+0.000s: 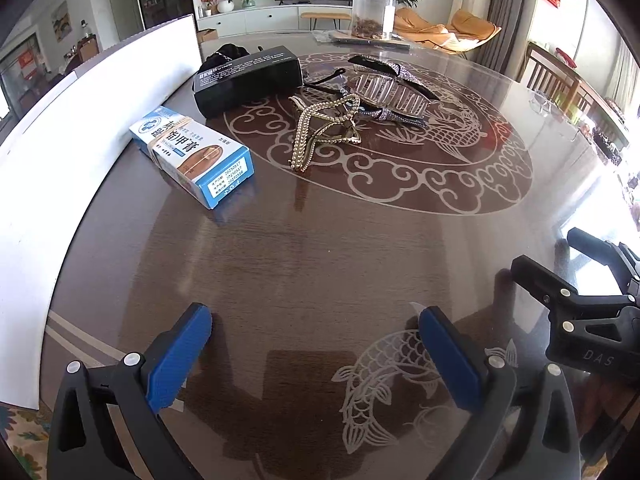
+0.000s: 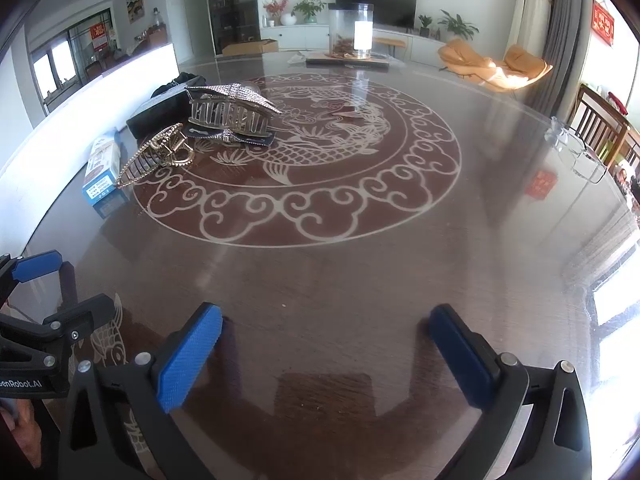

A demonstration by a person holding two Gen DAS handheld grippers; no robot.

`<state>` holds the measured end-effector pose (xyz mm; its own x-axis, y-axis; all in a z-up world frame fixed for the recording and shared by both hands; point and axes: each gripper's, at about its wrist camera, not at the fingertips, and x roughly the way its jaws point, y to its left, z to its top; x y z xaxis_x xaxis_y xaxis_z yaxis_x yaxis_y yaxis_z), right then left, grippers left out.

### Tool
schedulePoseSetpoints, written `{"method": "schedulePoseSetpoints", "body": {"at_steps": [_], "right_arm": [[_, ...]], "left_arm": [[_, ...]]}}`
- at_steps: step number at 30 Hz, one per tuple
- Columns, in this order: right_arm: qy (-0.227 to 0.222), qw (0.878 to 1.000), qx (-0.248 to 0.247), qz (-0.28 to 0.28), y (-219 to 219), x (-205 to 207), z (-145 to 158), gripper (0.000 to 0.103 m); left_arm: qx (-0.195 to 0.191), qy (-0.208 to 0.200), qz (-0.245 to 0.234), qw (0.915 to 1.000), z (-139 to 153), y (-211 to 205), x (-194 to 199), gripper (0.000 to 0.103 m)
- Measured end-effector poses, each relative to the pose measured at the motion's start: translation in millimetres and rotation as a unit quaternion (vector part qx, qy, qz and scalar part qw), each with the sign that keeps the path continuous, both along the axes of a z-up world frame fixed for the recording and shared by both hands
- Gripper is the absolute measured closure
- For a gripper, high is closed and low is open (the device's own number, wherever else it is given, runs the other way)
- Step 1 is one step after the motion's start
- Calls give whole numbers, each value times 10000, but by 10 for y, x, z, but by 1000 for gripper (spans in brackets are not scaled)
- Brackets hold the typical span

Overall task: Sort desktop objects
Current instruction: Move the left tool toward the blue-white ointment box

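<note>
Both my jaws released, nothing between them: left gripper [image 1: 316,344] and right gripper [image 2: 326,344] hover over bare bench [image 2: 360,280] near the front edge. Items sit well apart from me, far left by the white board [image 1: 48,168]. Count: 2 boxes, i.e. blue-white box [image 1: 192,152] + black box [image 1: 248,78]; approx 3 hair clips, w/ pearl clip [image 1: 320,128] and big crystal clip [image 1: 394,96] piled touching. I'd go for the lone blue-white box first, straddling its narrow sides, approaching low.
</note>
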<state>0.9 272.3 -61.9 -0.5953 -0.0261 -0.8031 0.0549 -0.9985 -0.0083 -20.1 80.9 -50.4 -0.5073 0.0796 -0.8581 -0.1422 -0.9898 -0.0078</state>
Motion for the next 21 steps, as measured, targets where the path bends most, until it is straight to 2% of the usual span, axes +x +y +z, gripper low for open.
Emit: {"method": "schedulePoseSetpoints", "body": {"at_steps": [6, 11, 16, 21], "right_arm": [[-6, 10000, 7, -11, -2, -14, -3, 0], [-6, 10000, 8, -14, -2, -19, -4, 0], [-6, 10000, 8, -13, -2, -20, -5, 0], [-6, 10000, 8, -14, -2, -20, -5, 0]], "left_arm": [[-23, -107, 354, 9993, 6, 13, 51, 0], [-51, -148, 414, 9990, 5, -27, 148, 0], [-53, -538, 727, 9959, 15, -81, 130, 0], [-63, -393, 828, 9958, 3, -64, 160, 0]]}}
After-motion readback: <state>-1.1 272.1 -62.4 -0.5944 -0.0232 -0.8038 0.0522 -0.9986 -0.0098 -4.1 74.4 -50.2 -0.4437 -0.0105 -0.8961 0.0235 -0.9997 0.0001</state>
